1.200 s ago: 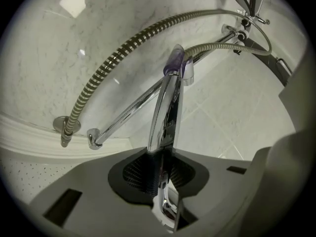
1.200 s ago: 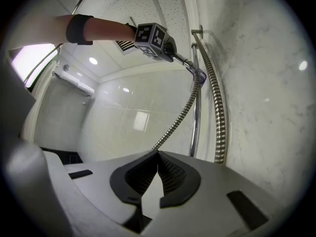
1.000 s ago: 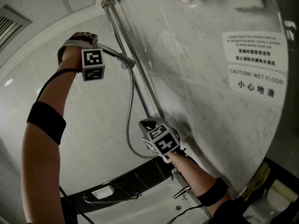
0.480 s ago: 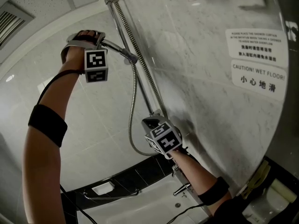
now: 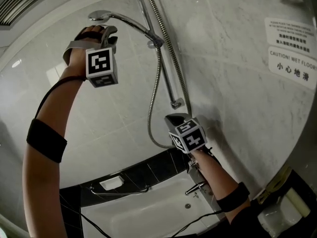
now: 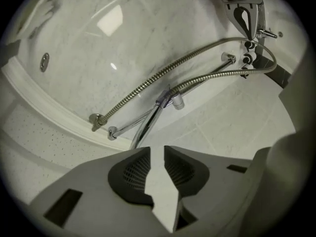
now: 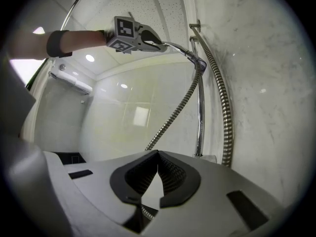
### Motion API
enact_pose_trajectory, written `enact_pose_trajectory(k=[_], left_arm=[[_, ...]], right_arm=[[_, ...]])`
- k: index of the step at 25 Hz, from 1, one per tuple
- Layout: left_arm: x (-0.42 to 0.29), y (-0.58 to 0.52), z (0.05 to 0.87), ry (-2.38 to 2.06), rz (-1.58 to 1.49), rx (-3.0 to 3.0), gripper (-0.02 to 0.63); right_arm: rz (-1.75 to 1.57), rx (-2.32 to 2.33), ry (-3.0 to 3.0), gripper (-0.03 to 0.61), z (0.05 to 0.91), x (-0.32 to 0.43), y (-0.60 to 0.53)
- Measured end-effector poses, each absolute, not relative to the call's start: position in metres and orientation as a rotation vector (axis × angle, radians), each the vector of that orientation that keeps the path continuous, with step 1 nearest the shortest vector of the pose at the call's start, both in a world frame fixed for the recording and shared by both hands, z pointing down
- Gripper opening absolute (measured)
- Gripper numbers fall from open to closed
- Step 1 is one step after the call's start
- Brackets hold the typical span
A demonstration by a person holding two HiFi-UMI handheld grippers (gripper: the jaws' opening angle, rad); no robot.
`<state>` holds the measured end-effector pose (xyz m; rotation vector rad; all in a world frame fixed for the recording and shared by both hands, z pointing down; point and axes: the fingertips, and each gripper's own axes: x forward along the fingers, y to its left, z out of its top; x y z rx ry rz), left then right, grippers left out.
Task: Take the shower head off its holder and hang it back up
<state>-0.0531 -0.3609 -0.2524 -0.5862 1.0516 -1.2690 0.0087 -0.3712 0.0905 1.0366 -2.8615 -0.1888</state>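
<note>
A marble wall (image 5: 237,113) fills the right of the head view and meets a pale tiled wall (image 5: 99,133). A white bathtub (image 5: 148,217) lies along the bottom. A chrome rail (image 5: 167,78) climbs the marble, with one stretch of braided metal hose (image 5: 150,118) lying close beside it. Another stretch hangs from the holder (image 5: 156,41) and curves into a low loop that ends at the right tool (image 5: 173,118).

Both of the person's arms are raised, the left one high toward the tiled wall and the right one lower, near the foot of the rail.

The left tool (image 5: 112,32) sits just under the chrome handle of the shower head (image 5: 99,16). Its jaws have just been closing and now stand a narrow gap apart with nothing between them; only tile shows through. In the left gripper view the handle runs past the outside of one jaw, not into the gap.

The right tool points level at the rail, its jaws pressed together at the tips. A short piece of braided hose shows low in the opening behind them, but I cannot tell whether it is pinched there.

The shower head hangs in its holder on the rail, with its round face out over the tub side, above and beyond the left tool. Two printed notices (image 5: 292,58) are fixed to the marble at the far right.
</note>
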Motion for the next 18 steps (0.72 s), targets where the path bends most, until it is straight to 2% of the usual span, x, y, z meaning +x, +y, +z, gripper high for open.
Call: enact_pose_trajectory(k=[1, 2, 11, 18], left_arm=[[-0.061, -0.354, -0.244, 1.067, -1.253, -0.608, 0.042], [-0.070, -0.347, -0.235, 1.085, -1.243, -0.638, 0.002], [-0.174, -0.287, -0.120, 1.369, -1.134, -1.128, 0.002], [-0.249, -0.214, 0.004, 1.765, -0.890, -1.558, 0.002]], right_arm=[[-0.175, 1.036, -2.857, 0.023, 0.096, 0.008, -0.369], [-0.160, 1.036, -2.854, 0.023, 0.101, 0.007, -0.368], [-0.099, 1.025, -2.835, 0.023, 0.140, -0.009, -0.342], [-0.031, 0.953, -2.800, 0.023, 0.201, -0.026, -0.306]])
